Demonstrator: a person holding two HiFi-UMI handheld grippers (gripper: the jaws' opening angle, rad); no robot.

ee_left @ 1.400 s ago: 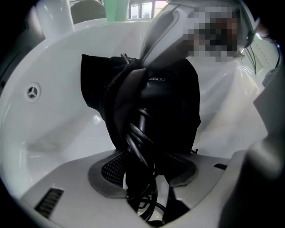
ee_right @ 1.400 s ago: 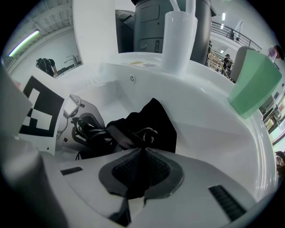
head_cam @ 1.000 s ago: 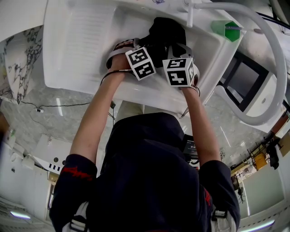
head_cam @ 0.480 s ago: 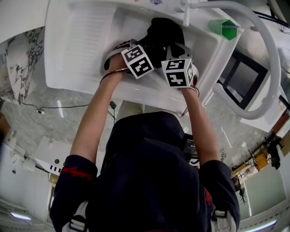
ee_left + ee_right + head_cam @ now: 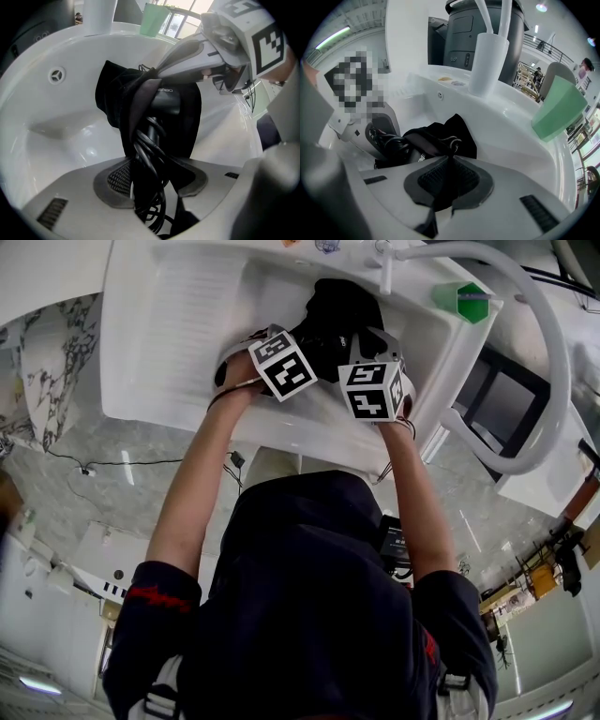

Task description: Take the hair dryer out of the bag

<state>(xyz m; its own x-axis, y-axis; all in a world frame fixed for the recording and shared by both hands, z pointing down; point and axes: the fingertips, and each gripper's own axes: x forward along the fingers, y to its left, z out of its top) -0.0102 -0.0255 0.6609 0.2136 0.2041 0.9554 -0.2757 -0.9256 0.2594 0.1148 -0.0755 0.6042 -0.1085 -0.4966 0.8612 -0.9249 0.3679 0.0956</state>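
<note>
A black cloth bag (image 5: 339, 307) lies in the white sink (image 5: 187, 324). In the left gripper view the black hair dryer (image 5: 167, 97) shows inside the bag's open mouth, with its coiled cord (image 5: 149, 150) running down between my jaws. My left gripper (image 5: 150, 187) is shut on that cord and handle part. My right gripper (image 5: 445, 180) is shut on the bag's black cloth (image 5: 440, 138), pinching its edge right beside the left gripper (image 5: 370, 136). In the head view both marker cubes sit side by side over the bag, left gripper (image 5: 302, 345) and right gripper (image 5: 364, 351).
A green cup (image 5: 462, 300) stands on the sink's far right corner, also in the right gripper view (image 5: 559, 110). A thick white pipe (image 5: 539, 334) arcs over the right side. A white post (image 5: 488, 60) rises behind the basin. An overflow hole (image 5: 56, 75) marks the basin wall.
The left gripper has rolled, so its marker cube sits tilted and a little higher in the picture. The right gripper has stayed put on the bag.
</note>
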